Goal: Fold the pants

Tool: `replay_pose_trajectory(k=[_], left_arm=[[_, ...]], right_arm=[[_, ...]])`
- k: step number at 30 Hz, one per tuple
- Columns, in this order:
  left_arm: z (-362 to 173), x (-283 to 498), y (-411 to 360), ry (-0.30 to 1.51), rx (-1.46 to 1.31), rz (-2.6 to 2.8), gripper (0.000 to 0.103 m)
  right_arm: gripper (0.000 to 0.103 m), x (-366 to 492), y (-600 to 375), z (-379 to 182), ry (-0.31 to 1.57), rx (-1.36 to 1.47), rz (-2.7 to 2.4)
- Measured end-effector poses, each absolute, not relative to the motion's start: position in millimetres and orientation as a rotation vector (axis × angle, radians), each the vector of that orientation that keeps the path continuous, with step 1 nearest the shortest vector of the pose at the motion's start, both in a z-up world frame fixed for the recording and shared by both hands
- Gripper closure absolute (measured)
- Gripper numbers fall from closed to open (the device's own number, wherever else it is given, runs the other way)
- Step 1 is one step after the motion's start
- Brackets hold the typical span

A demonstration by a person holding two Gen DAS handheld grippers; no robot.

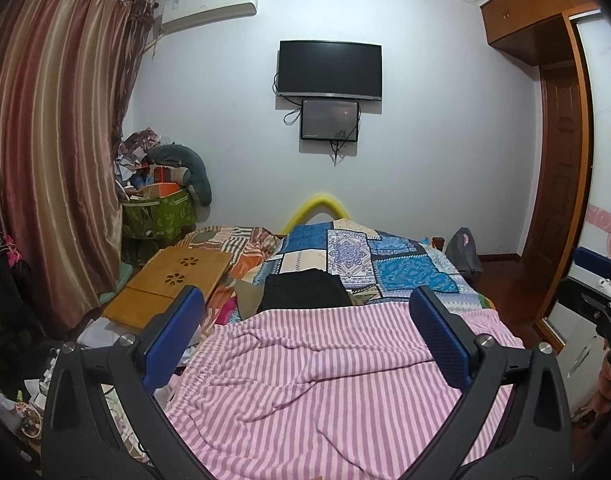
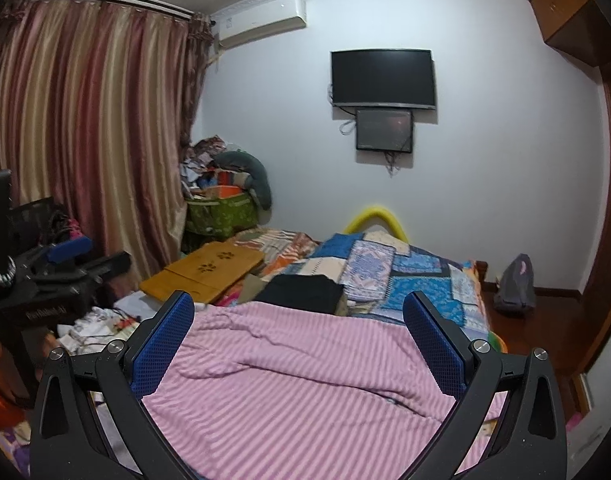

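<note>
Pink-and-white striped pants (image 1: 325, 380) lie spread and wrinkled on the near part of the bed; they also show in the right wrist view (image 2: 305, 380). My left gripper (image 1: 305, 312) is open, its blue pads wide apart above the pants and holding nothing. My right gripper (image 2: 299, 316) is open too, above the same pants and empty. The right gripper also shows at the right edge of the left wrist view (image 1: 597, 292), and the left gripper at the left of the right wrist view (image 2: 69, 252).
A folded black garment (image 1: 305, 292) lies just beyond the pants on a blue patchwork blanket (image 1: 401, 268). A wooden lap tray (image 1: 169, 284) rests at the bed's left. Clutter and a green basket (image 1: 157, 212) stand by the curtain. A wardrobe (image 1: 561, 160) stands at the right.
</note>
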State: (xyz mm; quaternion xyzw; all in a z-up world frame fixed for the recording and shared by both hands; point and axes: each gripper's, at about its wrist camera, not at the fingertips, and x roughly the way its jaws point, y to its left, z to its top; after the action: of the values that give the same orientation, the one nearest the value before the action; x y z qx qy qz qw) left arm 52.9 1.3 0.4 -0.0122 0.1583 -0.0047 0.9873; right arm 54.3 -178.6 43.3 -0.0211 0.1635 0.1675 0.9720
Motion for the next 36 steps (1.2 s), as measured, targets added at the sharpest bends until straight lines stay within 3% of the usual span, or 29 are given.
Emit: replay_pose_trajectory(k=[14, 27, 28, 30, 36], left_arm=[[-32, 190, 48, 0.508, 0.049, 0.067, 0.000], [-156, 341, 103, 0.753, 0.074, 0.213, 0.000], [-166, 351, 108, 0.773, 0.067, 0.222, 0.001], [-186, 370, 116, 0.821, 0.055, 0.227, 0.013], [-238, 413, 134, 0.946, 0.033, 0.255, 0.018]], right_arm=[[0.000, 114, -309, -15, 0.520, -0.095, -0.003], [0.000, 164, -442, -67, 0.674, -0.015, -0.299], [0.000, 174, -451, -76, 0.695, 0.001, -0.315], [0.000, 193, -462, -90, 0.724, 0.016, -0.325], [0.005, 268, -472, -141, 0.812, -0.021, -0.275]])
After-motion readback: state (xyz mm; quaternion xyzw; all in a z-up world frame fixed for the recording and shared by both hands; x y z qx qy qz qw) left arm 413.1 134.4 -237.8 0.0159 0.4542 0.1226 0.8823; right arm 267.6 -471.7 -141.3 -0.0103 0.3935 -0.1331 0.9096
